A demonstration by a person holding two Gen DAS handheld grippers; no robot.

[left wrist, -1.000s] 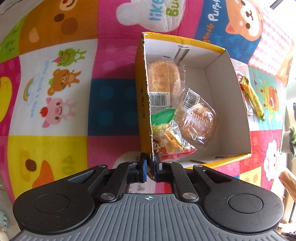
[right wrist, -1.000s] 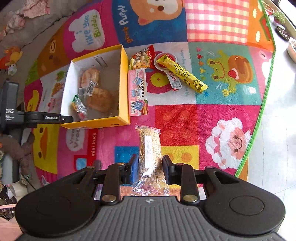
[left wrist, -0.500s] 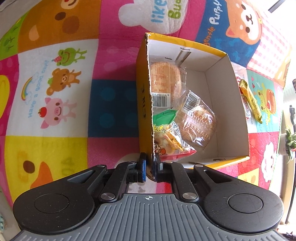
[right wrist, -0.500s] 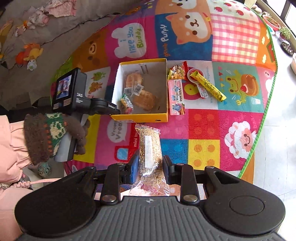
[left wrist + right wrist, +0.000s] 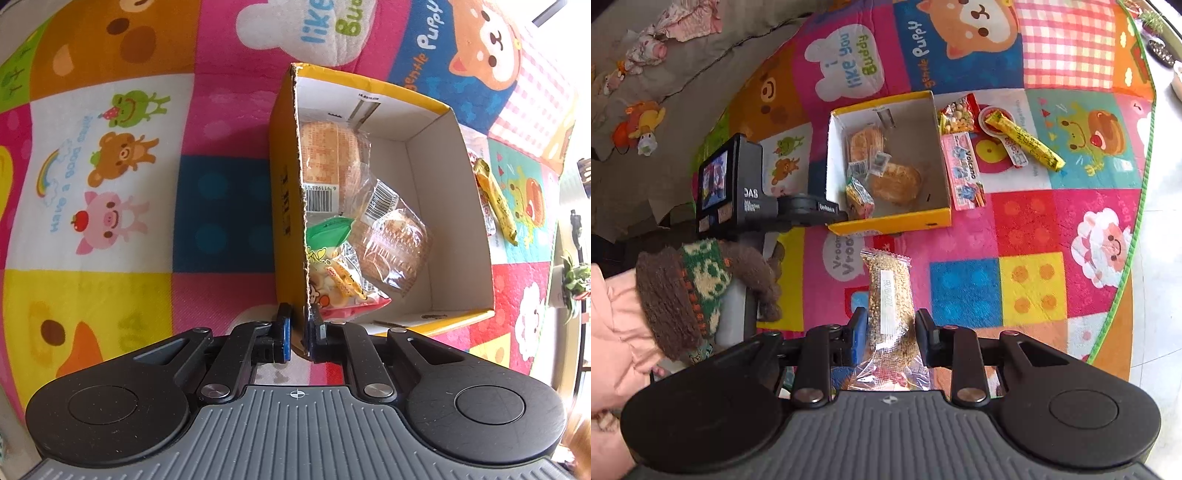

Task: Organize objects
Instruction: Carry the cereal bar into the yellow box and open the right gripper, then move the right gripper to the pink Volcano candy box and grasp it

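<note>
A yellow cardboard box point(image 5: 284, 192) stands on the play mat and holds two wrapped buns point(image 5: 391, 251) and a small snack bag point(image 5: 343, 284). My left gripper point(image 5: 298, 334) is shut on the box's near left corner wall. It shows at the box's corner in the right wrist view point(image 5: 812, 210). My right gripper point(image 5: 891, 330) is shut on a clear bag of grain snack point(image 5: 890, 295), held above the mat in front of the box point(image 5: 894, 221).
Right of the box lie a pink Volcano packet point(image 5: 966, 171), a mixed-nut bag point(image 5: 956, 112), a red cup point(image 5: 993, 118) and a long yellow stick pack point(image 5: 1023, 140). A grey sofa with toys point(image 5: 639, 122) is at the far left. The mat's green edge point(image 5: 1137, 206) is at right.
My right gripper has lifted the grain snack bag higher and drawn back from the box. The left gripper has stayed clamped on the box corner.
</note>
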